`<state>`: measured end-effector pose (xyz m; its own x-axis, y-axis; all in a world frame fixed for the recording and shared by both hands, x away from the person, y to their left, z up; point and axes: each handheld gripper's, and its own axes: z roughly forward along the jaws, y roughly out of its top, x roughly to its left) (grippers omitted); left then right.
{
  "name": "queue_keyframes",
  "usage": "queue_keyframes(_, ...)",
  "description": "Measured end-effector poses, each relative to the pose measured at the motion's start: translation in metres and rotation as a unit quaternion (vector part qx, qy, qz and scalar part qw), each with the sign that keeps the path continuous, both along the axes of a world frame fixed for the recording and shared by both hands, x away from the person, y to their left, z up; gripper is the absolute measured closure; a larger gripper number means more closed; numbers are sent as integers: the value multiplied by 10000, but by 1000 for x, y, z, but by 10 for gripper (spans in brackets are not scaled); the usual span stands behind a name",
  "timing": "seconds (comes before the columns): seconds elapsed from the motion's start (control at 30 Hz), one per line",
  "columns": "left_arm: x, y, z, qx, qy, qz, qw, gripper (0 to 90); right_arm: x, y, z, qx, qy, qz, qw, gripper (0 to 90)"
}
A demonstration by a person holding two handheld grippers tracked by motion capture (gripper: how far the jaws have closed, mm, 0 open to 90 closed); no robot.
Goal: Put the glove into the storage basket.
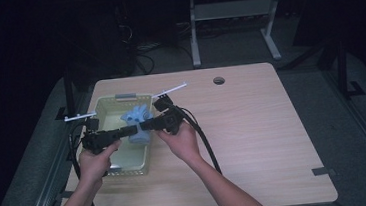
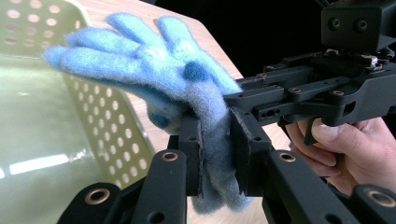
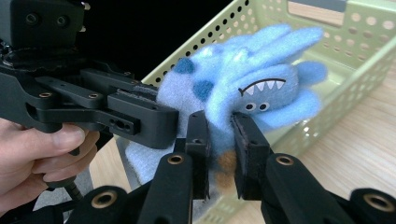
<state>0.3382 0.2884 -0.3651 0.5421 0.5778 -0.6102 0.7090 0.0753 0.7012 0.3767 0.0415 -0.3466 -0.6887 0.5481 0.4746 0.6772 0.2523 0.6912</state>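
Observation:
A fuzzy light-blue glove [image 1: 137, 123] with dark blue spots and a toothy monster face [image 3: 259, 95] hangs between both grippers over the right rim of the pale green perforated basket [image 1: 102, 107]. My left gripper [image 1: 132, 131] comes in from the left and is shut on the glove's cuff [image 2: 212, 140]. From the right, my right gripper [image 1: 145, 125] is shut on the glove fabric [image 3: 219, 126] just below the face. The glove's fingers [image 2: 116, 51] point up and back over the basket. The two grippers' tips nearly touch.
The basket sits at the left of a light wooden table [image 1: 243, 123] with a round cable hole [image 1: 218, 80] at the back. Black cables [image 1: 201, 134] trail from the grippers. Dark floor and a desk frame [image 1: 234, 18] lie beyond the table.

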Motion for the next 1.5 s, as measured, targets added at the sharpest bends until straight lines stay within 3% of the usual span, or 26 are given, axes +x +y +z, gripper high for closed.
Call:
queue_keyframes(0.47, 3, 30, -7, -42, 198, 99, 9997, 752, 8, 30, -9, 27, 118, 124, 9998, 781)
queue_keyframes(0.77, 5, 45, -8, 107, 242, 192, 9995, 752, 14, 47, -15, 127, 206, 159, 9996, 781)
queue_keyframes(0.93, 7, 54, -11, 60, 398, 224, 9989, 752, 18, 54, -21, 199, 282, 191, 9992, 780)
queue_keyframes(1.1, 10, 57, -15, 142, 494, 295, 9982, 753, 21, 61, -26, 151, 360, 200, 9990, 780)
queue_keyframes(1.37, 16, 61, -23, 378, 602, 167, 9973, 752, 25, 68, -37, 47, 487, 185, 9986, 779)
queue_keyframes(1.5, 20, 58, -28, 608, 664, 171, 9958, 752, 27, 71, -44, -82, 501, 192, 9985, 779)
